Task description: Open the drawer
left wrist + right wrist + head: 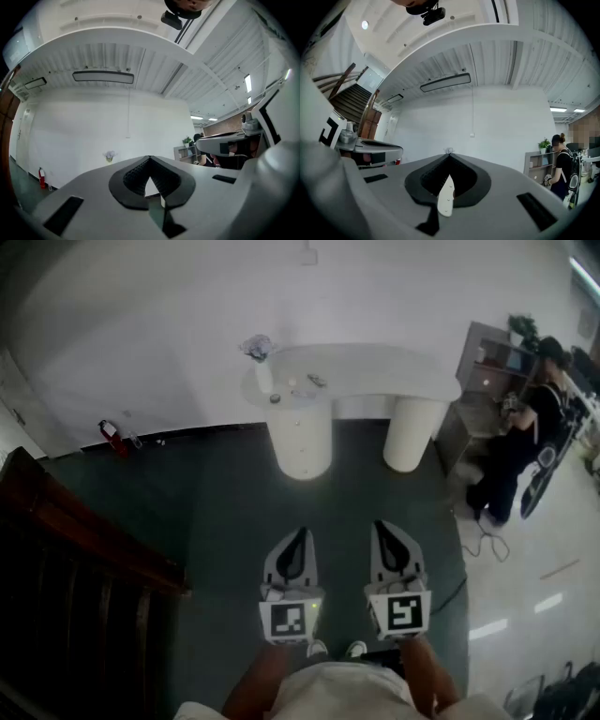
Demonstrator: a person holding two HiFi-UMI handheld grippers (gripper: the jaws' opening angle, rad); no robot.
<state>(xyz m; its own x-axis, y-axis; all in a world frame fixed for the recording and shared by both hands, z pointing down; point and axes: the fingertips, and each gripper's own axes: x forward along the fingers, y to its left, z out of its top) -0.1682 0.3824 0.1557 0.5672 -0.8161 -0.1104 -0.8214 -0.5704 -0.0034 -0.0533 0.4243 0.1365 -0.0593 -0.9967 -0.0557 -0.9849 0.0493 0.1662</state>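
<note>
A white curved desk stands against the far wall on two round pedestals. The left pedestal looks like the drawer column, but its fronts are too faint to tell apart. My left gripper and right gripper hang side by side over the dark floor, well short of the desk, both pointing at it. In the left gripper view the left gripper is shut, its jaws meeting at the tip with nothing between them. The right gripper is shut and empty too.
A vase of flowers and small items sit on the desk's left end. A dark wooden stair rail runs along the left. A red fire extinguisher stands by the wall. A person stands by a shelf, with a cable on the floor nearby.
</note>
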